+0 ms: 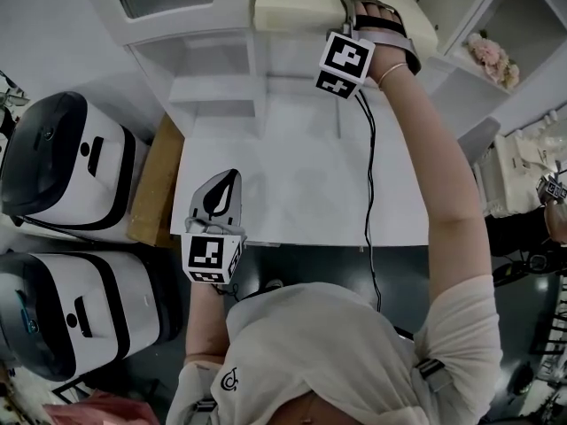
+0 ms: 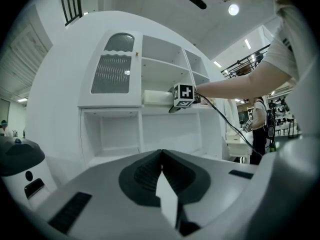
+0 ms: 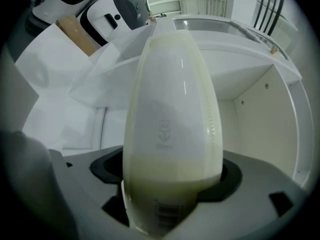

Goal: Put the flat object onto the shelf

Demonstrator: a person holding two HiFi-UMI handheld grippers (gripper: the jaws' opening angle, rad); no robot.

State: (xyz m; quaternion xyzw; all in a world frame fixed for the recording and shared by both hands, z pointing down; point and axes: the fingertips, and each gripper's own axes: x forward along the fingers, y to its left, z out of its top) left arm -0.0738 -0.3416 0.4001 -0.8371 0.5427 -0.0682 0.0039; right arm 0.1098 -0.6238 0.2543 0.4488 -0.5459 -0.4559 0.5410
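Cream flat object (image 3: 172, 114), faint unreadable logo (image 3: 163, 134)

A white-and-black appliance (image 1: 66, 162) stands at the left, with a second appliance (image 1: 80, 312) nearer the person. A brown cardboard box (image 1: 152, 184) lies just beside the first. Pink flowers (image 1: 493, 58) sit far right.

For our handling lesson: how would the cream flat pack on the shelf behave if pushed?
Likely fairly stiff: the flat pack holds an even shape along its length. Its glossy face may be slippery. Lying flat on the shelf, it should slide, not roll.
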